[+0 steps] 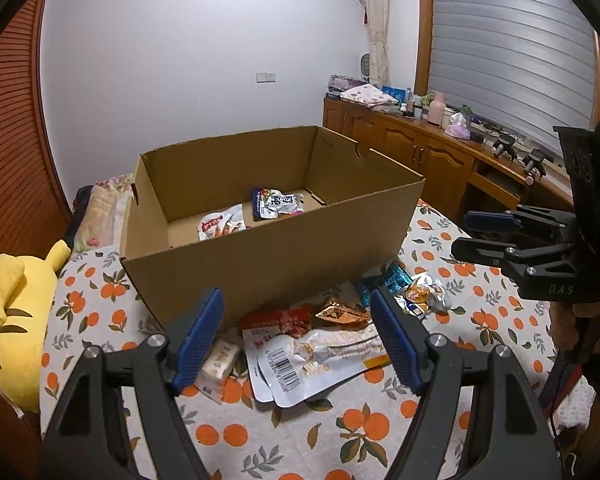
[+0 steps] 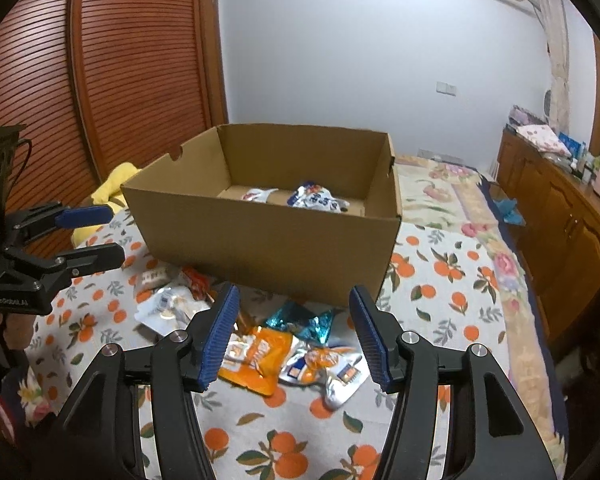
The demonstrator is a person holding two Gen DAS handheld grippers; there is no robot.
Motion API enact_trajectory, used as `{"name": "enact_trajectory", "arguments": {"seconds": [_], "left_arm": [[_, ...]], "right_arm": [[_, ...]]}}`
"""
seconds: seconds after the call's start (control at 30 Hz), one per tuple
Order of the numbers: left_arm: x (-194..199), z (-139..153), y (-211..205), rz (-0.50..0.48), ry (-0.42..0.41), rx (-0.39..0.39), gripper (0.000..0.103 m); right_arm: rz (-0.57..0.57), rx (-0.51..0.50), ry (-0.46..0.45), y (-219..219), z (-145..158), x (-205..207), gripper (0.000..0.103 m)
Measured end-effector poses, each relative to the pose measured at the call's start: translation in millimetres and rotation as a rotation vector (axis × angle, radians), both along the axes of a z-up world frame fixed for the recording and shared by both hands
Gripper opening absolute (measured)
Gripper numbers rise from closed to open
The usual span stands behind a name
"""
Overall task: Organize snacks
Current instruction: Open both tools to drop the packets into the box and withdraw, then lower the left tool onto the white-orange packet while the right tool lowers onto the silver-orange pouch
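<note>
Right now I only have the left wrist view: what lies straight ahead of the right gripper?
Observer: An orange packet lies on the cloth. It is framed between the fingers of the open right gripper and nothing touches it.
Operator: Anything crowding it?
Observer: Yes. A teal wrapper lies just behind it, toward the cardboard box, and a silver-and-orange pouch lies against its right side.

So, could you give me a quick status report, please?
Left gripper and right gripper open, empty. Two packets in box; snack pile outside. Nothing blocking.
</note>
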State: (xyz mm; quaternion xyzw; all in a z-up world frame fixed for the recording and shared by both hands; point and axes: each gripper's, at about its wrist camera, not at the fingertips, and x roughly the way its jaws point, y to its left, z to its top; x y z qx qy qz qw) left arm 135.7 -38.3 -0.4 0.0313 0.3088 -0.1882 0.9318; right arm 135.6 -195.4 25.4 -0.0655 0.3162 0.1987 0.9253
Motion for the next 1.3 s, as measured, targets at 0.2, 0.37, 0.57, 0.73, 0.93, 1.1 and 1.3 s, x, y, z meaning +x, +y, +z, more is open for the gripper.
{"name": "enact_trajectory", "arguments": {"seconds": [0.2,0.37,0.57,0.73,0.93,1.1,1.3], "left_arm": [[1,-11,-7,-0.014,0.020,0.012,0.076],[3,-25,-16,-0.028,0.049,0.023,0.076],[8,-43,-29,-0.051,0.089,0.043,0.076],[14,-55,-44,-0.113,0.118,0.061,0.076],[21,-68,-67,-0.195,0.150,0.140,0.064],[23,-71,-73,-0.232,0.161,0.199,0.064],[18,-73,-74,-0.275,0.194,0.227,0.064]], "right_arm": [[-0.023,0.000,0.020,-11,-9,-1,0.059],[-0.047,-0.003,0.055,-22,-25,3,0.059],[-0.060,-0.011,0.100,-29,-45,10,0.059],[-0.064,-0.022,0.134,-28,-59,20,0.059],[-0.063,-0.019,0.170,-26,-70,34,0.059],[-0.041,-0.028,0.191,-19,-76,42,0.057],[-0.007,-0.039,0.232,-14,-85,46,0.050]]}}
